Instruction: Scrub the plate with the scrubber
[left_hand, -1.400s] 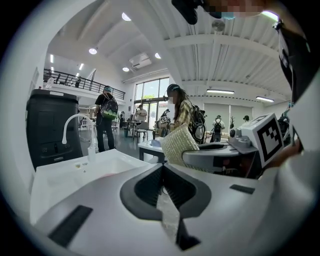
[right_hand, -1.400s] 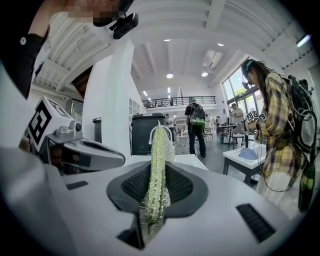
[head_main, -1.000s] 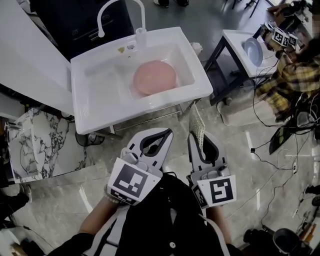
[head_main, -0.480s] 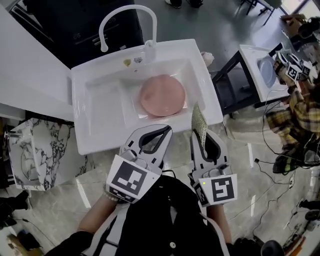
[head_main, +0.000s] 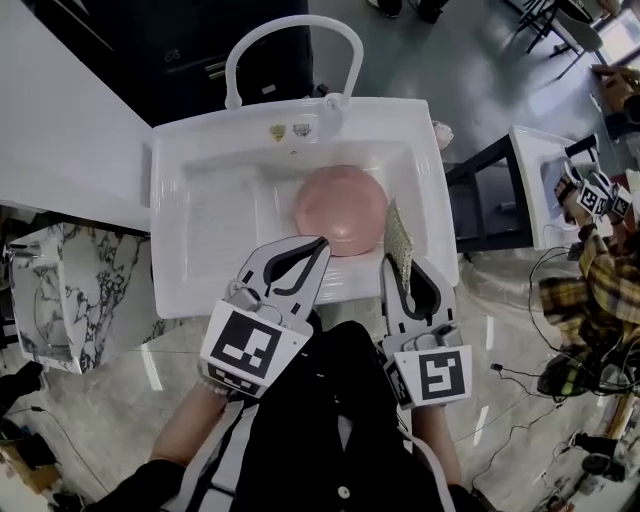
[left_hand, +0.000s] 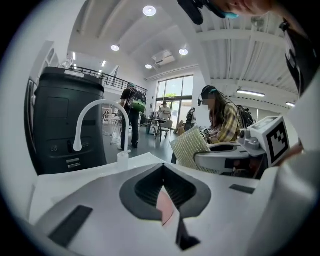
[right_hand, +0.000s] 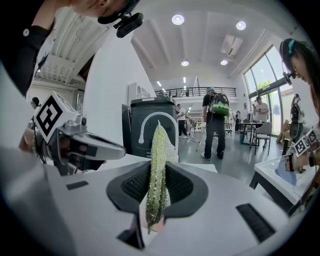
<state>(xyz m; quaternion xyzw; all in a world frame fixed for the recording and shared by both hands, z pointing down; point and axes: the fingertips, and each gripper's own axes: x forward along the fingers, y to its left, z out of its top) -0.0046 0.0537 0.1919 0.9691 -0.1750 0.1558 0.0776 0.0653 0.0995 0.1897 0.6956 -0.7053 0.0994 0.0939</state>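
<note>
Right gripper (head_main: 402, 268) is, we note, clamped on the scrubber (head_main: 398, 238), a green mesh pad standing on edge between its jaws and projecting past the tips. Left gripper (head_main: 320, 243) has its jaws fully together with nothing between them. We find both grippers side by side over the near rim of the white sink (head_main: 180, 290). The left tip overlaps the plate's near edge in the head view. We record the pink plate (head_main: 340, 208) lying flat in the basin's right half, below the arched faucet (head_main: 290, 25). The scrubber sits just beside the plate's right edge; we cannot tell whether they touch.
</note>
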